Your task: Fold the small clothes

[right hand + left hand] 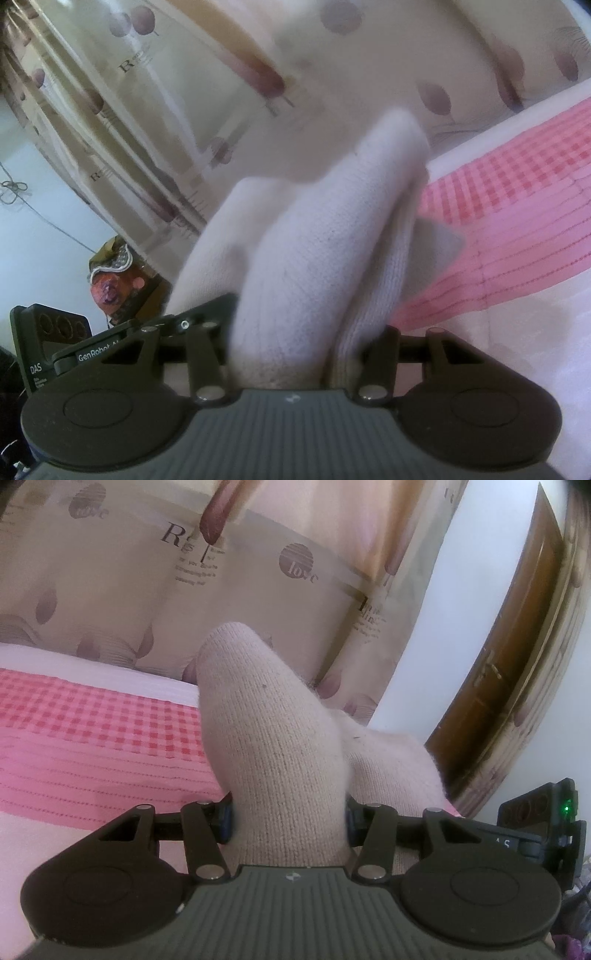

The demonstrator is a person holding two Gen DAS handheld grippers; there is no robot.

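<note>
A pale pink knitted garment (pixel 266 716) is bunched up and rises between the jaws of my left gripper (pixel 288 819), which is shut on it. The cloth hides the fingertips. In the right wrist view the same knitted garment (pixel 325 236) stands in thick folds between the jaws of my right gripper (pixel 295 332), which is also shut on it. Both grippers hold the garment above a bed with a pink checked cover (pixel 92 738). The right gripper's body (pixel 539 812) shows at the right edge of the left wrist view, close beside the left one.
A beige curtain (pixel 258 590) with printed letters and leaves hangs behind the bed. A brown wooden door (pixel 498 664) stands to the right, next to a white wall. The pink cover (pixel 517 221) stretches to the right in the right wrist view. A patterned bag (pixel 114 280) sits at the left.
</note>
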